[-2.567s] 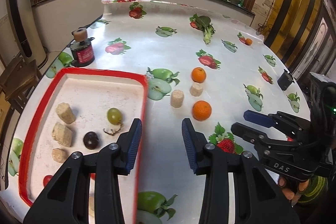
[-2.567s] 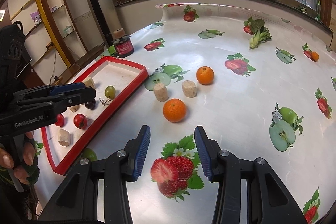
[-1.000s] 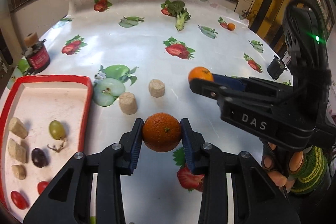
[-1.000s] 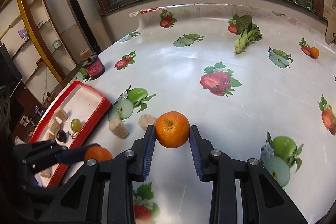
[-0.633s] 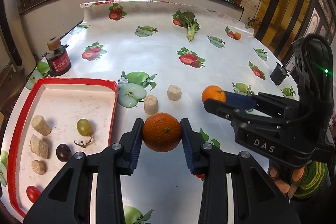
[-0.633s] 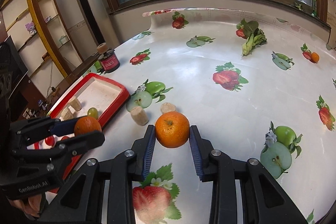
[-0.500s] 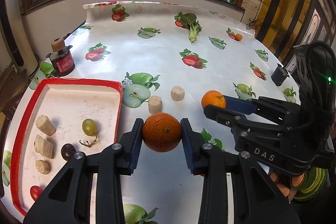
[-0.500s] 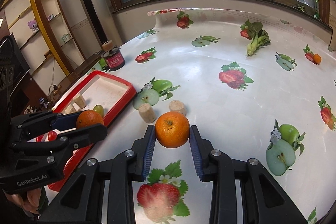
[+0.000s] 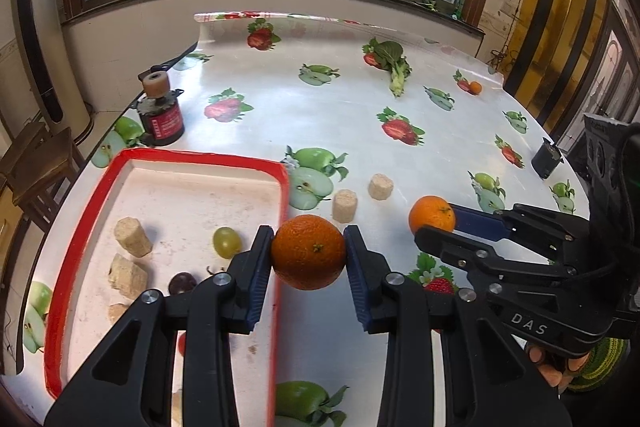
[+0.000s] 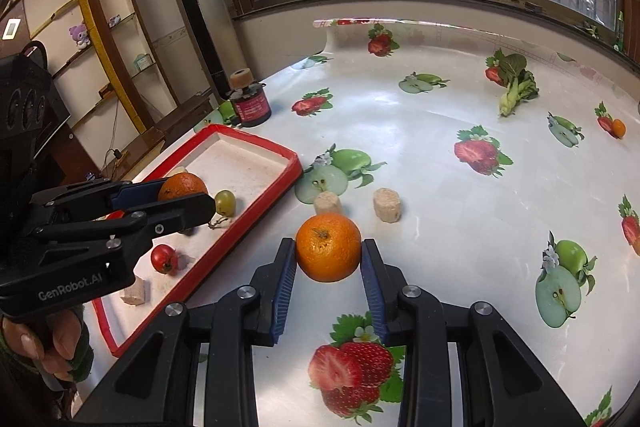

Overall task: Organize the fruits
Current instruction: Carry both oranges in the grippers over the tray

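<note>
Both wrist cameras look forward along their fingers, close above the fruit-print table, toward the windows. The left view sits over the red tray; the right view sees that tray from its right.

Two corks on tabletop near tray; red jar far left; greens at back.

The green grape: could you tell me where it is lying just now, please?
The green grape lies inside the red tray, near its right-hand rim in the left wrist view, just beyond the left gripper and its orange.
</note>
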{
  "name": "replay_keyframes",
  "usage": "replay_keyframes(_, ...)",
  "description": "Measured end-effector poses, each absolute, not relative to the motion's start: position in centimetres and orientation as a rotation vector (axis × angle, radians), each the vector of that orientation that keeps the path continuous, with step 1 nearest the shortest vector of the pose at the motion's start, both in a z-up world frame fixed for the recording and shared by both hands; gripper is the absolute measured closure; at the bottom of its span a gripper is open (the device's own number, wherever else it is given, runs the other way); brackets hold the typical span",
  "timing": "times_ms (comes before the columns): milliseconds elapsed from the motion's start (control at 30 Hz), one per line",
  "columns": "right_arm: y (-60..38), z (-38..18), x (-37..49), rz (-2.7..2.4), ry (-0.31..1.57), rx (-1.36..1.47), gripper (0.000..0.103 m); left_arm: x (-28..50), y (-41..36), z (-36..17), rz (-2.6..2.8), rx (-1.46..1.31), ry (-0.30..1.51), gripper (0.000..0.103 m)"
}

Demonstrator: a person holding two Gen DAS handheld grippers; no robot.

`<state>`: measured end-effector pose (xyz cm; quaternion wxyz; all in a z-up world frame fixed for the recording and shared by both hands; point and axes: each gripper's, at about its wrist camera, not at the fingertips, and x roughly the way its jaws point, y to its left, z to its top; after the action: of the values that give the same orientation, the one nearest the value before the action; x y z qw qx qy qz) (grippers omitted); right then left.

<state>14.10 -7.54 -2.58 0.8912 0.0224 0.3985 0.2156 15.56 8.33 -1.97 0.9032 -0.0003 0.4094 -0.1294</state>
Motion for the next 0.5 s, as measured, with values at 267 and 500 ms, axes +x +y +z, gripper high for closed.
replay_keyframes(267,-5.9,-1.8,14.0,0.473,0.814,0.036,0.070,15.5,10.4,-1.8,-0.239,-0.012,0.836,0.070)
replay_keyframes(500,-4.3,-1.7,14.0,0.488,0.815,0.019,0.070,15.2,11.6,-1.5,-0.227,-0.013,0.825,0.070)
